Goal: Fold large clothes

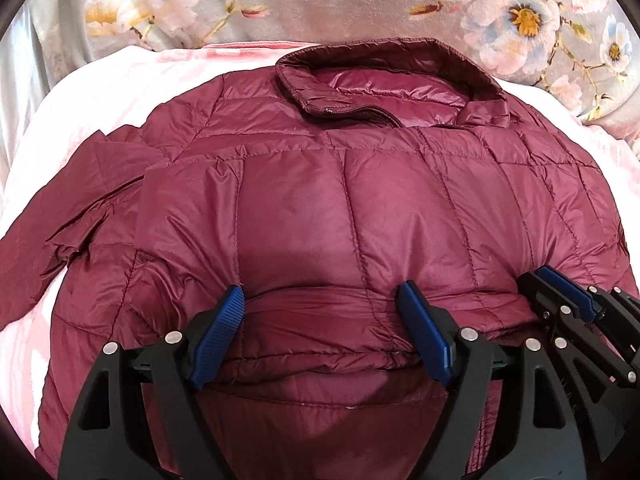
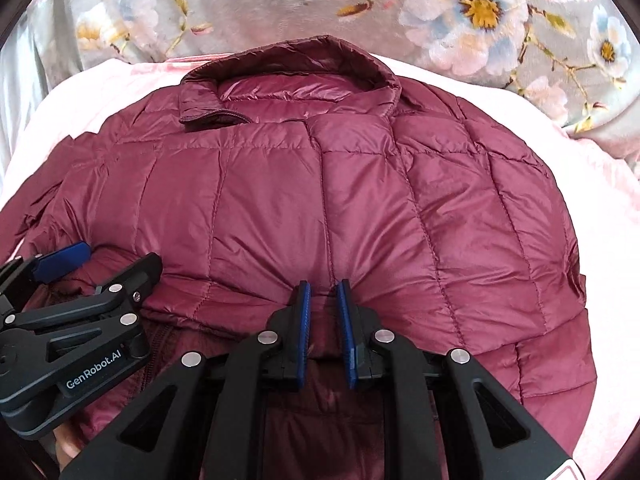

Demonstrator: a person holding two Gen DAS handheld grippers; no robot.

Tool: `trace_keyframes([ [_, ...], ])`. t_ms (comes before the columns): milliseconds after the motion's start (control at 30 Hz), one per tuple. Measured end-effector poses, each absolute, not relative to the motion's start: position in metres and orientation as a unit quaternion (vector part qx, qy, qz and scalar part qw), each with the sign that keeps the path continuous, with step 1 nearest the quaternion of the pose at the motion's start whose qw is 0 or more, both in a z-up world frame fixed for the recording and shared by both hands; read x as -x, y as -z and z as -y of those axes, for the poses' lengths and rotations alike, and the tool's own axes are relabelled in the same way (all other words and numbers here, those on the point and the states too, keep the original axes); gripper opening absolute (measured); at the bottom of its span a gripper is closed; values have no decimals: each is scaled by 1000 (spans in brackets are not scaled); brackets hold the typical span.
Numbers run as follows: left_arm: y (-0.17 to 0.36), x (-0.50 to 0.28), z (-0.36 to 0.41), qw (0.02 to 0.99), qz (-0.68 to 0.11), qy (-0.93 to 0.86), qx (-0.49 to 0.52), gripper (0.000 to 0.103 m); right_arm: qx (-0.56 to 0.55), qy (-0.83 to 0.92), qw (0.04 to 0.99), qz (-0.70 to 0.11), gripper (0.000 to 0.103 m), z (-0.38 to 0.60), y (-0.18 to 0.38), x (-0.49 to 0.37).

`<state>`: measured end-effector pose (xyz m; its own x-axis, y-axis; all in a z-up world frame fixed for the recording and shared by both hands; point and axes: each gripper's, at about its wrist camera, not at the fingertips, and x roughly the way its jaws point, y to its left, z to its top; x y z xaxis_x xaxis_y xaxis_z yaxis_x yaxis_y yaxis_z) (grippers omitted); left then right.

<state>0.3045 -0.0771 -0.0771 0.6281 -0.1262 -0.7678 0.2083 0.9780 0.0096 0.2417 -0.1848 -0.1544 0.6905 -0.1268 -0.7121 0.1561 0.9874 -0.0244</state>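
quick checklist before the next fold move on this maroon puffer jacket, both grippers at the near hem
1. Right gripper has a bite of the folded hem: ok, its narrow jaws pinch a ridge of fabric.
2. Left gripper gripping: not ok, jaws stand wide with the hem bulging between them, pads not pressing.
3. Jacket lies spread on the pink blanket: ok, collar at the far side.
4. Far-left sleeve tucked in: not ok, it sticks out sideways over the blanket.
5. Grippers clear of each other: ok, side by side, not touching.
6. Lower layers caught evenly in the right pinch: cannot tell, hidden under the fold.
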Motion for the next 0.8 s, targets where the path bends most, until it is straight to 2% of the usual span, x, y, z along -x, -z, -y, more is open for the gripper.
trace_keyframes([
  [467,78,-304,80,902,-418,90,-57,78,-24,75,920,-385,17,186,156,-241],
  [600,78,-305,77,902,-420,94,-44,85,-31,71,919,-386,17,188,155,-242],
  [733,62,-297,40,901,-422,103,10,85,-43,63,919,-387,17,192,154,-243],
  [800,49,-285,4,905,-413,93,40,87,-46,69,915,-394,22,190,147,-241],
])
